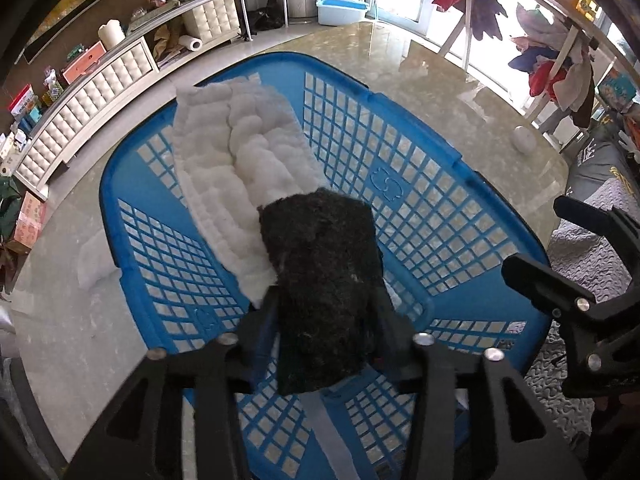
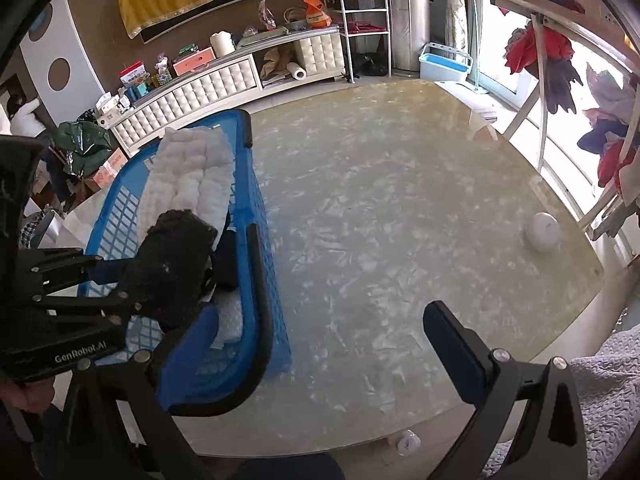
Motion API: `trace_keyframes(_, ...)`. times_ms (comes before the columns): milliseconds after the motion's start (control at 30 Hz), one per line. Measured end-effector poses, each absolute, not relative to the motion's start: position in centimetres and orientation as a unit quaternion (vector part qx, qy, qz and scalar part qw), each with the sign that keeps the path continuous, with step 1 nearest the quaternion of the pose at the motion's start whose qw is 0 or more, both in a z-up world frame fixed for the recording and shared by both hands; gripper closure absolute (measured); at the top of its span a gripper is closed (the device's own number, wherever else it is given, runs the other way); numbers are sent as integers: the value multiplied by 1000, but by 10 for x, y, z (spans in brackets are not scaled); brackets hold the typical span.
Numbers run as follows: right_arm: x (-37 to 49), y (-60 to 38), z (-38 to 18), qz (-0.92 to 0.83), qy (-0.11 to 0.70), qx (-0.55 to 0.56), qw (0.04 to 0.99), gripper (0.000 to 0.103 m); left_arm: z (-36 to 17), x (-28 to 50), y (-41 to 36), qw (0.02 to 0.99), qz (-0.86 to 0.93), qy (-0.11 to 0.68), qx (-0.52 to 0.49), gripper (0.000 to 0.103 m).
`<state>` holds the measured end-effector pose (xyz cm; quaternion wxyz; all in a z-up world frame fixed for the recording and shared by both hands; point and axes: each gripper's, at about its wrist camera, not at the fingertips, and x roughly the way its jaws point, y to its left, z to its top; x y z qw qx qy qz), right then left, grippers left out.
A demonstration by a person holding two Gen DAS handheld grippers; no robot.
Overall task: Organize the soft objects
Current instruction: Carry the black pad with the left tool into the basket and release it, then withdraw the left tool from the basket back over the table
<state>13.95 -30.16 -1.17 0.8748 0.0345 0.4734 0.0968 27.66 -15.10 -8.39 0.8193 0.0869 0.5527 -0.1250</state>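
Observation:
A blue plastic basket stands on the marble table; it also shows in the right wrist view. A white quilted fluffy cloth lies draped in it over the far rim, also seen in the right wrist view. My left gripper is shut on a black fuzzy cloth and holds it over the basket, against the white cloth. The black cloth and left gripper show in the right wrist view. My right gripper is open and empty above the table beside the basket.
A small white round object sits at the table's far right. A white padded cabinet with clutter runs along the back wall. A drying rack with clothes stands at the right. A grey quilted cover lies near the front right.

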Motion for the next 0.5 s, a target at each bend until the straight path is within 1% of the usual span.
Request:
trace_keyframes(33,141,-301,-11,98,473,35,875,0,-83,277,-150,820,-125,552,88,48)
trace_keyframes(67,140,-300,-12,100,473,34,875,0,-82,276,-149,820,-127,550,90,37)
trace_keyframes(100,140,-299,-12,100,474,33,874,0,-82,275,-146,821,-129,548,92,31)
trace_keyframes(133,140,-298,-12,100,474,31,874,0,-79,274,-147,824,-128,544,99,21)
trace_keyframes(167,140,-297,-12,101,475,32,874,0,-78,273,-147,826,-128,539,105,20)
trace_keyframes(267,143,-297,-12,103,477,36,872,0,-73,269,-148,832,-126,524,131,20)
trace_keyframes(500,138,-293,2,106,468,33,877,0,-54,260,-130,844,-113,513,109,20)
